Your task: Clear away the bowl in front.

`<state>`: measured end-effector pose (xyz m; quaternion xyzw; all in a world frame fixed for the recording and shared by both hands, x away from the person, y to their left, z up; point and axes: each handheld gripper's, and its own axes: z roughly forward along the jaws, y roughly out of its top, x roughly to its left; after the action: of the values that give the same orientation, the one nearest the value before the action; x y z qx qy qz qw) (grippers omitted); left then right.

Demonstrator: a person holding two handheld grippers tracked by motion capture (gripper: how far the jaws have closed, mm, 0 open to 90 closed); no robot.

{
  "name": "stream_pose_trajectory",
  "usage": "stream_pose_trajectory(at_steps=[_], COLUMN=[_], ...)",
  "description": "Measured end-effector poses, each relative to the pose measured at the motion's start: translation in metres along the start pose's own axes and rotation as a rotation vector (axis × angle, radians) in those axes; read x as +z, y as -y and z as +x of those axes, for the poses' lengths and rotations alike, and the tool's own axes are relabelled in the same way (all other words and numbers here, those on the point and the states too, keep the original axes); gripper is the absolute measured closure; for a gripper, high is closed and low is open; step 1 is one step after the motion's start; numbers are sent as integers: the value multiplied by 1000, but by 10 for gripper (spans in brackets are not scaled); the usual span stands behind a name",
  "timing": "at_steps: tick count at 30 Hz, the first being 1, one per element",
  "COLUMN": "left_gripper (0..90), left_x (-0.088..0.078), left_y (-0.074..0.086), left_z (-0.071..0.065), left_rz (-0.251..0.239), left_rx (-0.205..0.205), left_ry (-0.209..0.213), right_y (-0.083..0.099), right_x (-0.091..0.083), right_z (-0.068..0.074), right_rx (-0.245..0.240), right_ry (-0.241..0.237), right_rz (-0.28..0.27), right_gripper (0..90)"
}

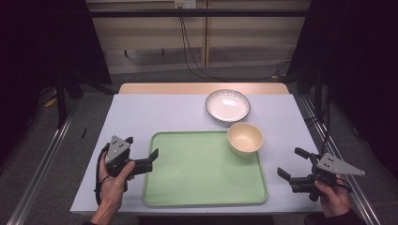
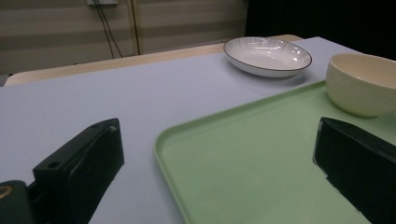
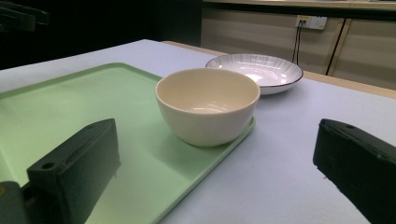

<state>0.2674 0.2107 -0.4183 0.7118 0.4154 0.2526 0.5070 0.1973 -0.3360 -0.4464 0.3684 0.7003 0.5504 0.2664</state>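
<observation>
On the green tray's [image 1: 197, 173] far right corner, plain cream bowl [image 1: 245, 138], upright, both grippers' jaws apart, holding nothing.

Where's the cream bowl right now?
In the high view the bowl sits in the far right corner of the green tray, just in front of the white plate and nearer the right gripper.
</observation>
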Motion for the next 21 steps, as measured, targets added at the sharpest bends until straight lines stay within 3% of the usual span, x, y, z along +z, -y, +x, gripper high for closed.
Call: stream_pose_trajectory(at_steps=[6, 9, 12, 14, 16, 19, 21], left_gripper=[17, 17, 18, 18, 16, 21, 16], left_x=[-16, -21, -28, -32, -35, -39, -42], left_y=[14, 20, 26, 31, 36, 35, 34], left_z=[5, 7, 8, 8, 8, 11, 12], left_rz=[17, 19, 32, 40, 61, 30, 22], left_rx=[7, -7, 15, -4, 14, -14, -4], left_ry=[-45, -40, -48, -50, -51, -57, -85], right_y=[0, 0, 0, 1, 1, 1, 1], right_x=[1, 1, 1, 1, 2, 3, 3], right_z=[0, -1, -1, -1, -2, -2, -3], right_rx=[3, -3, -3, 6, -4, 1, 2], right_ry=[8, 3, 5, 2, 2, 5, 9], right_rz=[3, 4, 5, 8, 9, 9, 11], right_gripper=[2, 2, 2, 2, 2, 2, 2])
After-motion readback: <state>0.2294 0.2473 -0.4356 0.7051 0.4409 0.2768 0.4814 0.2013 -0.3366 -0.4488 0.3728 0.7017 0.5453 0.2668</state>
